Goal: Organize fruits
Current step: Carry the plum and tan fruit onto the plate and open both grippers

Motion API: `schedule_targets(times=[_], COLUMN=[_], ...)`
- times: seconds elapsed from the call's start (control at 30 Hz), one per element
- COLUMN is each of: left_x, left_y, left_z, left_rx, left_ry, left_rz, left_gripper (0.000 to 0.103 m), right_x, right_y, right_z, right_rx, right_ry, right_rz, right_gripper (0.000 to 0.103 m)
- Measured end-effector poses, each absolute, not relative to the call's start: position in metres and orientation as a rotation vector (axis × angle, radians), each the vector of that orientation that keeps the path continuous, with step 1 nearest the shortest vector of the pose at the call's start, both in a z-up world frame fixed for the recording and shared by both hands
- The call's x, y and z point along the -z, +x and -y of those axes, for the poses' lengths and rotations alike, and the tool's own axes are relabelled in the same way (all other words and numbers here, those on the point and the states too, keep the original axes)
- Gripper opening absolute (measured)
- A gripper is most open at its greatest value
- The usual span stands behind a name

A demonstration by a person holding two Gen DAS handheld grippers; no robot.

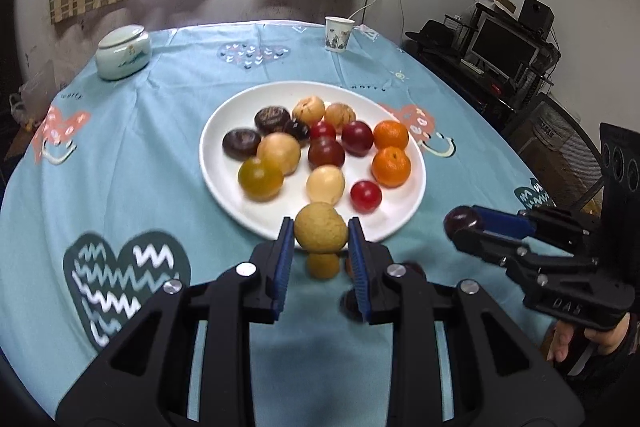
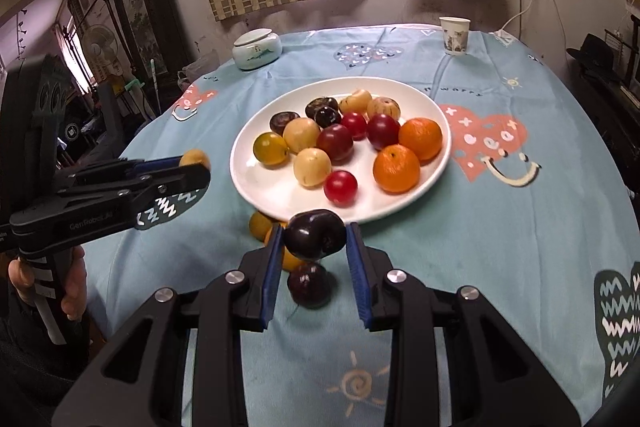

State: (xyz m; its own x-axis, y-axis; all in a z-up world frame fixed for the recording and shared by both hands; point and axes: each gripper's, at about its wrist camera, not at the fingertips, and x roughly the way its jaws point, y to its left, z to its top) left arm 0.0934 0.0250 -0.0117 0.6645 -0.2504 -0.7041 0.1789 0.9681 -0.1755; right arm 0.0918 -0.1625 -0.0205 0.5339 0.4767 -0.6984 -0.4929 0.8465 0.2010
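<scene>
A white plate (image 1: pixel 224 187) in the middle of the table holds several fruits: two oranges (image 1: pixel 391 167), red plums (image 1: pixel 365 195), dark fruits and tan ones. My left gripper (image 1: pixel 321 233) is shut on a tan round fruit (image 1: pixel 320 233), held above the plate's near rim. My right gripper (image 2: pixel 315 239) is shut on a dark purple plum (image 2: pixel 315 239), also above the near rim (image 2: pixel 380 215). On the cloth below lie a small tan fruit (image 1: pixel 323 265), a dark plum (image 2: pixel 309 285) and a yellow fruit (image 2: pixel 260 225). Each gripper shows in the other's view, the left (image 2: pixel 196 161) and the right (image 1: pixel 464 223).
A pale green lidded jar (image 1: pixel 124 53) stands at the far left of the blue tablecloth (image 1: pixel 160 131), and a paper cup (image 1: pixel 339 34) at the far edge. A desk with a monitor (image 1: pixel 504 47) is to the right; a fan (image 2: pixel 102 49) and furniture are to the left.
</scene>
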Motion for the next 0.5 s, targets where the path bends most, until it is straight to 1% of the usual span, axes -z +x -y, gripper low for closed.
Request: schedule_targets(times=[0.23, 0.33, 0.5], left_x=[0.009, 0.016, 0.033], left_y=[0.155, 0.179, 0.196], left_z=[-0.016, -0.017, -0.016], left_rx=[0.244, 0.231, 0.227], left_ry=[-0.073, -0.086, -0.093], left_rz=[-0.824, -0.850, -0.896], left_gripper=[0.028, 0.028, 0.028], right_x=[0.017, 0.020, 0.035], right_y=[0.136, 0.160, 0.189], right_z=[0.144, 0.134, 0.122], right_rx=[-0.555, -0.545, -0.507], right_ry=[-0.068, -0.088, -0.120], right_rz=[-0.837, -0.839, -0.862], right_gripper=[0.032, 0.032, 0.032])
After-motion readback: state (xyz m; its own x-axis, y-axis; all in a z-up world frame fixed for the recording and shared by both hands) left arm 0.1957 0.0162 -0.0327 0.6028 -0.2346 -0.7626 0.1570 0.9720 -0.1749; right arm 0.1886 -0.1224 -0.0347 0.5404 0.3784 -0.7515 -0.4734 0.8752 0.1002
